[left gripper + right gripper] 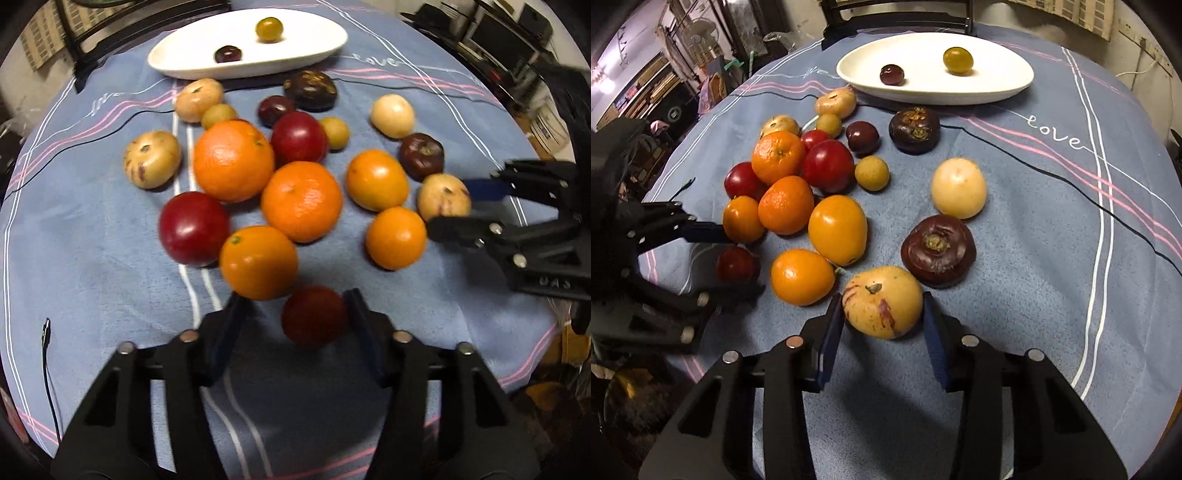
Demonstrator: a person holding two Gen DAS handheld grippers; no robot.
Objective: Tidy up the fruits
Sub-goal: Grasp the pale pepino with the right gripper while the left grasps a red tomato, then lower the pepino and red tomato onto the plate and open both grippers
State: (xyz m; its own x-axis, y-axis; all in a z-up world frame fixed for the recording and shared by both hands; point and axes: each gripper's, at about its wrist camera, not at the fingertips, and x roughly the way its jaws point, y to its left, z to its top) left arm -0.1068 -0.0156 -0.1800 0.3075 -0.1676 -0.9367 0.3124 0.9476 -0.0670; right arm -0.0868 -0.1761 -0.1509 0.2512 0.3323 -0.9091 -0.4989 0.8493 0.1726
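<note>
Blue striped cloth (pixel 1015 229) covers the round table. On it, the left gripper (pixel 295 314) straddles a small red fruit (pixel 314 315); its right pad touches, but the left pad seems to stand clear, though blur makes this uncertain. The right gripper (pixel 882 321) is clamped on a pale yellow fruit with purple streaks (pixel 882 301). Beyond lie oranges (pixel 836 229) and dark fruits. Farther off, a white oval dish (pixel 997 92) holds two small fruits.

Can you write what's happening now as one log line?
left gripper: open, around red fruit | right gripper: gripping yellow fruit | plate: dark fruit, green fruit
</note>
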